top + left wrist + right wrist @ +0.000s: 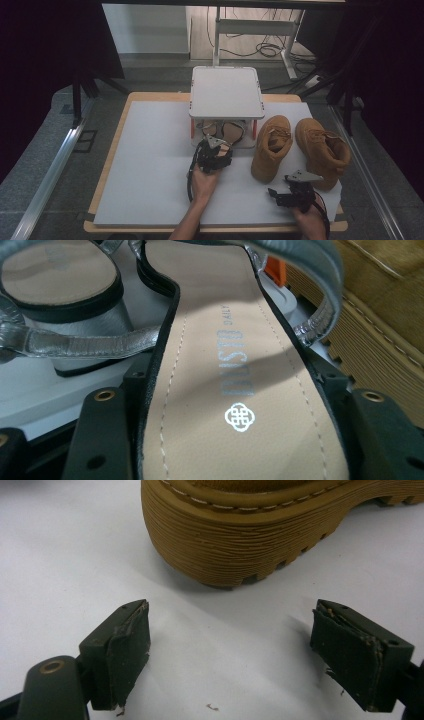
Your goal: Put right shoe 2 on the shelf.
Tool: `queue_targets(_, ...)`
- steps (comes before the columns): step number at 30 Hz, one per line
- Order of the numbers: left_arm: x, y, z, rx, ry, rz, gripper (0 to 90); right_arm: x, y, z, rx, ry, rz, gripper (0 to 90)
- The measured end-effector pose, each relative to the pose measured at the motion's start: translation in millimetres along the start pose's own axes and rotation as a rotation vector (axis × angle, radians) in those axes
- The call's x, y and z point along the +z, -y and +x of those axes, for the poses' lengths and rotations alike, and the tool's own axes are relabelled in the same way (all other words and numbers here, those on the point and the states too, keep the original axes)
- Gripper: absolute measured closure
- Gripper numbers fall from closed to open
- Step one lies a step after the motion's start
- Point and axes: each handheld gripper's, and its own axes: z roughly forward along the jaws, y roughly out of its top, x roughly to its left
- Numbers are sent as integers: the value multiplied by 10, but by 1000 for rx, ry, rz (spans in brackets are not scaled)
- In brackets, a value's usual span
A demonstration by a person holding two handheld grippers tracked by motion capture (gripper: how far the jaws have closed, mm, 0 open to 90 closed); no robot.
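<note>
Left tongs (216, 145) sit near bench centre in the high view, just at 6 o'clock of the small white two-level rack (226, 92), reaching into its lower level where a sandal (227, 131) lies. In the left gripper view that sandal (225, 390) runs straight up btwn the two black jaws: tan insole w/ silver print and a small knot logo, black edging, silver strap arching over the top at 1 o'clock. Left tongs are pinching the sandal across its sole, one jaw tight on each black edge. A second sandal (55, 285) w/ tan footbed and silver strap lies at 10 o'clock of the held one, on the rack's white lower tray. Orange rack post (274, 267) peeks at 1 o'clock, and the ribbed tan sole of a boot fills the 3 o'clock edge. On the high view two tan boots stand at 3 o'clock of the rack: the nearer boot (271, 147) just beside the rack, the farther boot (324, 150) at its 3 o'clock, close but apart. Right tongs (280, 196) rest low on the white bench (150, 165) at approx 5 o'clock, just at 6 o'clock of the boots. In the right gripper view the right tongs (230, 655) are spread wide w/ nothing btwn them, only bare white surface; a boot's ribbed sole (260, 540) sits at 12 o'clock, near the jaw tips but not touching. Pads look worn, w/ a few crumbs on the surface.
</note>
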Motion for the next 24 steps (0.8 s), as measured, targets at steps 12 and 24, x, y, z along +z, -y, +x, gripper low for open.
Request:
queue_targets(12,171,-84,-71,-17,-47,-4,394,0,0,0,0,0,0,160)
queue_targets(24,349,-173,-114,-22,-96,4,393,0,0,-1,1,0,0,160)
